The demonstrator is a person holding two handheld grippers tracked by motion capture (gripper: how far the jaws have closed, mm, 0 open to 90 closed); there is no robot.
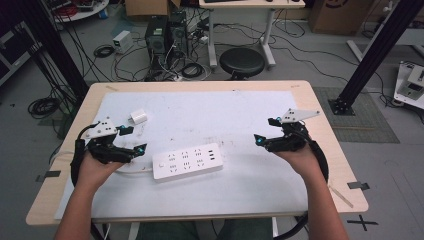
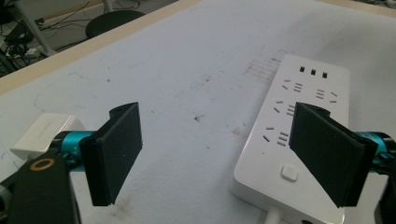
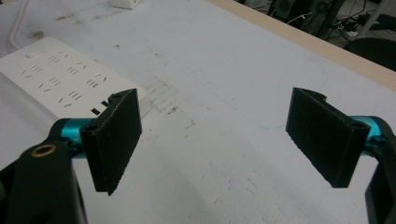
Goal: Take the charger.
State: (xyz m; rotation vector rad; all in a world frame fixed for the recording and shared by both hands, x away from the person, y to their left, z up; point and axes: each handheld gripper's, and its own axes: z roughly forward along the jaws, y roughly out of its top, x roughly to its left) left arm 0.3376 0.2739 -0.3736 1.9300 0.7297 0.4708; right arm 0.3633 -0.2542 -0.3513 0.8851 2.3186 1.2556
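A white power strip (image 1: 187, 161) lies flat on the white mat, left of centre, with its cable running off to the left. My left gripper (image 1: 134, 139) hovers just left of the strip, jaws wide open with nothing between them. In the left gripper view the strip (image 2: 306, 88) sits ahead and to the right of the open gripper (image 2: 215, 135). My right gripper (image 1: 265, 131) is held over the right part of the mat, open and holding nothing. In the right gripper view its open gripper (image 3: 215, 126) faces bare mat, with the strip (image 3: 56, 79) at the left.
A small white plug block (image 1: 138, 117) rests on the mat behind the left gripper, also in the left gripper view (image 2: 42, 133). The wooden table (image 1: 325, 125) frames the mat. Beyond it are a black stool (image 1: 242, 62), computer towers (image 1: 165, 32), floor cables and black frame posts.
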